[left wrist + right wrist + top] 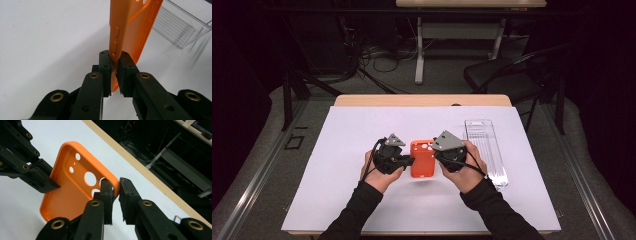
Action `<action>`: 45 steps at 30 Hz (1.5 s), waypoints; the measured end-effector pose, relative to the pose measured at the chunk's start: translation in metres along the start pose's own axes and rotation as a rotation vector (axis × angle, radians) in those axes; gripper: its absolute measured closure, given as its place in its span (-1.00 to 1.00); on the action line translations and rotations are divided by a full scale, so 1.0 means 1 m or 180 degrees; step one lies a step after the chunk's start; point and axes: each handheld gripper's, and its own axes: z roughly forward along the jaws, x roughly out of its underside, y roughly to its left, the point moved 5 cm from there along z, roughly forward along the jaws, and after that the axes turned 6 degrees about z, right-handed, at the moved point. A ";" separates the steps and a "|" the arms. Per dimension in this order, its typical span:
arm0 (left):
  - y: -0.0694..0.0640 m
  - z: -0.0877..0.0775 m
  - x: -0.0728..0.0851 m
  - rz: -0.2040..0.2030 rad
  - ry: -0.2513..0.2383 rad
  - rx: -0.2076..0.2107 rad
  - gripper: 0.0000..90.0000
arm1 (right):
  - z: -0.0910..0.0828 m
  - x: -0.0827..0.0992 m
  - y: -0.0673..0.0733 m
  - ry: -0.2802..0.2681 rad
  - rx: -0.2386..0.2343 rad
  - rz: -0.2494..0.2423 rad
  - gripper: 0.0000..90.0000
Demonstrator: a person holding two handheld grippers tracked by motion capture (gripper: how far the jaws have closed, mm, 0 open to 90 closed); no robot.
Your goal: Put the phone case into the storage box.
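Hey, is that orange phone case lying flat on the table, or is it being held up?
Held up. Both grippers pinch opposite edges of the orange phone case: left gripper and right gripper. In the high view its shadow falls on the white mat below.

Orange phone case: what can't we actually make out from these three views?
- Orange phone case, high view: both side edges lie under the left tongs and right tongs, so the grip points are hidden.
- Left gripper view: its top end is cut off by the frame edge.
- Right gripper view: its outer back faces away.
- Clear plastic tray, high view: contents too faint to tell.
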 end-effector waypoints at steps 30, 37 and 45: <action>0.001 0.000 -0.001 -0.0051 -0.0097 0.0046 0.79 | -0.002 -0.002 0.001 -0.0042 0.0083 -0.0040 0.83; 0.002 -0.001 -0.002 -0.0084 -0.0154 0.0056 0.62 | -0.002 -0.003 0.000 -0.0049 0.0067 -0.0035 0.83; 0.004 -0.002 -0.003 -0.0122 -0.0231 0.0078 0.40 | -0.002 -0.003 -0.003 -0.0051 0.0072 -0.0044 0.83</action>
